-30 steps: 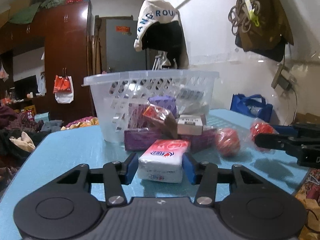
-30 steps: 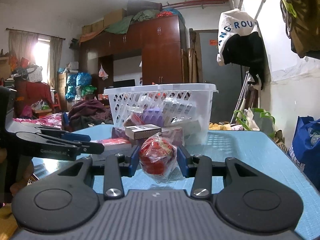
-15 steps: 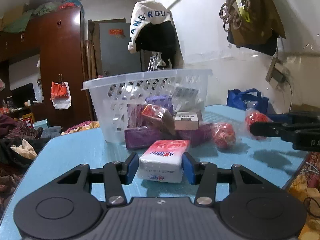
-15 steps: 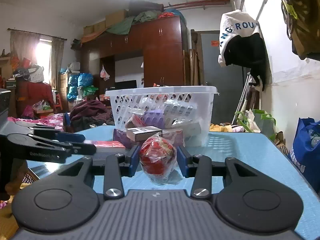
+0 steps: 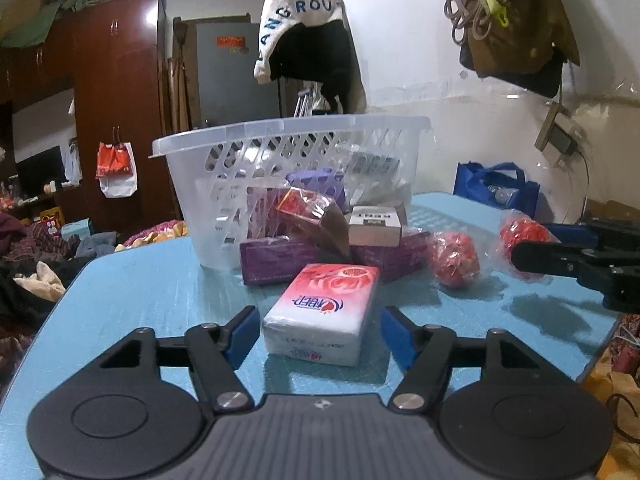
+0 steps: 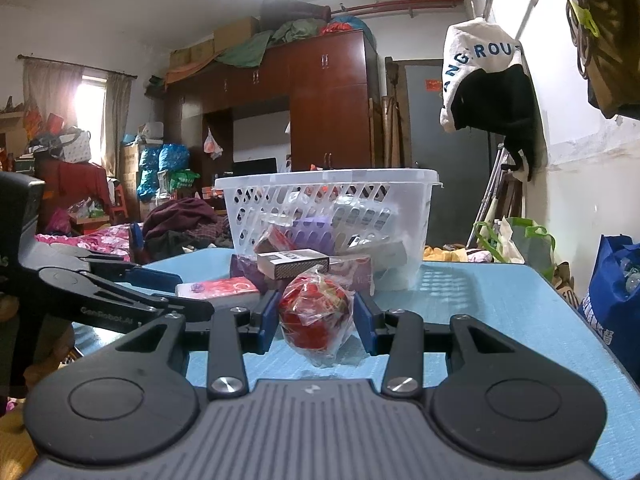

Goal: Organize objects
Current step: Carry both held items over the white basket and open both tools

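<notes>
Showing second wrapped red ball (image 5: 454, 258) beside purple boxes (image 5: 280, 259): left view only.

Cluttered room behind the work surface

A tall reddish-brown wooden wardrobe (image 6: 328, 100) stands at the back with bundled cloth on top; a white-and-black lettered garment (image 5: 308, 36) hangs on the wall, and a blue fabric shopping bag (image 6: 612, 292) sits beside the table.

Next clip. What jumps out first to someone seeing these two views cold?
The red plastic-wrapped ball sits pinched in the right gripper over the blue table. The left gripper is opening around a pink tissue pack lying on the table. Behind stands a white basket, boxes piled against its front.
</notes>
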The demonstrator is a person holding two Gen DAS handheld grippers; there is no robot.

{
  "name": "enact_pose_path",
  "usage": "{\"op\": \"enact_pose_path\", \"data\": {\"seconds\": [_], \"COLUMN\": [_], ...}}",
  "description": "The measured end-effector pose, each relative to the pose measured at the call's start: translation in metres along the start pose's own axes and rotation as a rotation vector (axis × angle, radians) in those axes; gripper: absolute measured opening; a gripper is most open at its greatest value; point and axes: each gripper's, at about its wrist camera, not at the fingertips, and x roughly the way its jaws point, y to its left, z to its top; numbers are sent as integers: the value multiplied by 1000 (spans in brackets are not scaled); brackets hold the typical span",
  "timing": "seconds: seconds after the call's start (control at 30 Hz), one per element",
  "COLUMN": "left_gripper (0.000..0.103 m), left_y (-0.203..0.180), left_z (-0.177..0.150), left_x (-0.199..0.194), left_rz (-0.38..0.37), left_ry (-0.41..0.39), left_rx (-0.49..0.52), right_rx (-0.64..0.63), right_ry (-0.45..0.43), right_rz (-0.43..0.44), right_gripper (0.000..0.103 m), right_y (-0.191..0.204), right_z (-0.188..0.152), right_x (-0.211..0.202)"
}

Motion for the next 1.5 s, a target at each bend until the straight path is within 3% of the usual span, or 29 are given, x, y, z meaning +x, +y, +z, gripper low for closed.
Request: {"op": "enact_pose_path", "data": {"seconds": [0.13,0.4,0.77,0.9,1.07,1.23,1.33,1.37,1.43,1.5], "left_gripper": [58,57,57,57,57,57,59,65,76,76], "left_y": [0,12,26,29,33,39,48,49,51,54], "left_z": [-3,-1,13,40,100,157,168,169,167,159], "left_x": [-2,-30,-57,-66,-52,5,41,50,67,70], "left_rz": [-4,-11,-1,-1,23,67,65,68,86,93], "left_ry": [-24,-153,-252,-326,-391,-309,-241,-231,-179,-164], "left_rx": [-15,-48,-71,-78,-77,-86,-113,-110,-89,-86], "right_rx": [1,13,21,5,-40,-60,-61,-69,-103,-105], "right_ry": [2,-14,-33,-57,-129,-63,2,9,34,37], "right_rz": [1,-7,-6,-1,-24,-50,-57,-54,-88,-123], "right_gripper": [44,44,44,44,44,44,44,45,60,97], "right_y": [-1,-5,-8,-9,-10,-19,-23,-23,-21,-21], "right_z": [1,3,11,34,99,155,164,163,160,154], "right_x": [0,-4,-6,-3,25,95,133,141,153,153]}}
